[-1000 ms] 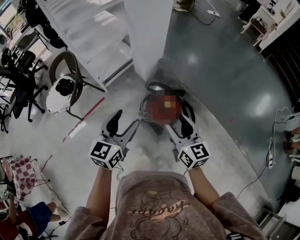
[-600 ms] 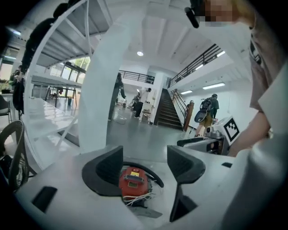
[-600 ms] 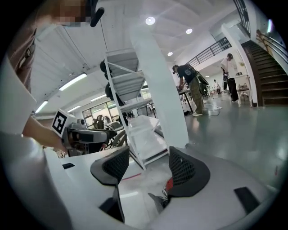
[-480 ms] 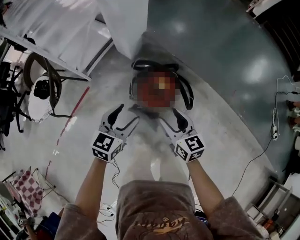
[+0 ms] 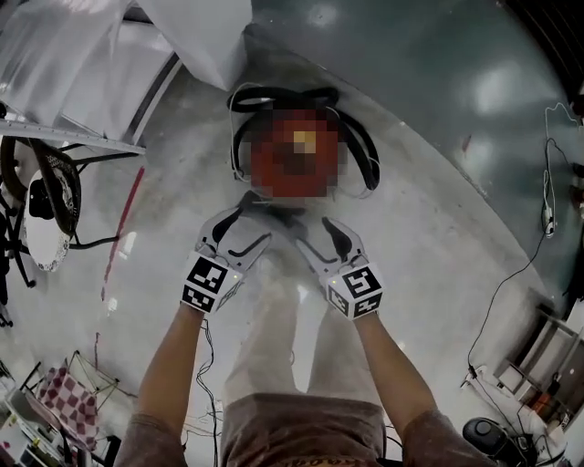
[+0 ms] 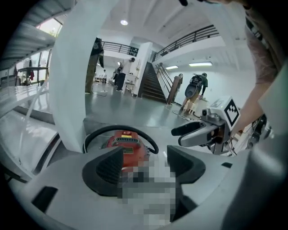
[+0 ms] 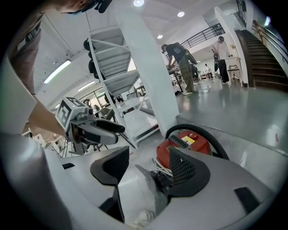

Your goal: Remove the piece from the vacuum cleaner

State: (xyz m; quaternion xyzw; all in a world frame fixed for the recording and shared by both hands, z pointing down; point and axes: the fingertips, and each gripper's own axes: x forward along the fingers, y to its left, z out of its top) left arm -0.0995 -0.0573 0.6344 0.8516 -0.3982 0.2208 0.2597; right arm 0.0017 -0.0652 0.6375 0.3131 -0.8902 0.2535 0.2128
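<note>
left gripper, right gripper: jaws apart

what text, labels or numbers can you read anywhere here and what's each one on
No word or number can be read.
Yellow label on the red vacuum cleaner: print too small to read.
Marker cube of the left gripper: black-and-white square pattern, no letters.
Marker cube of the right gripper: the same, no letters.

Glossy grey concrete floor spreads around a white pillar; a staircase rises behind, white shelving stands nearby, and ceiling lights glow overhead.
</note>
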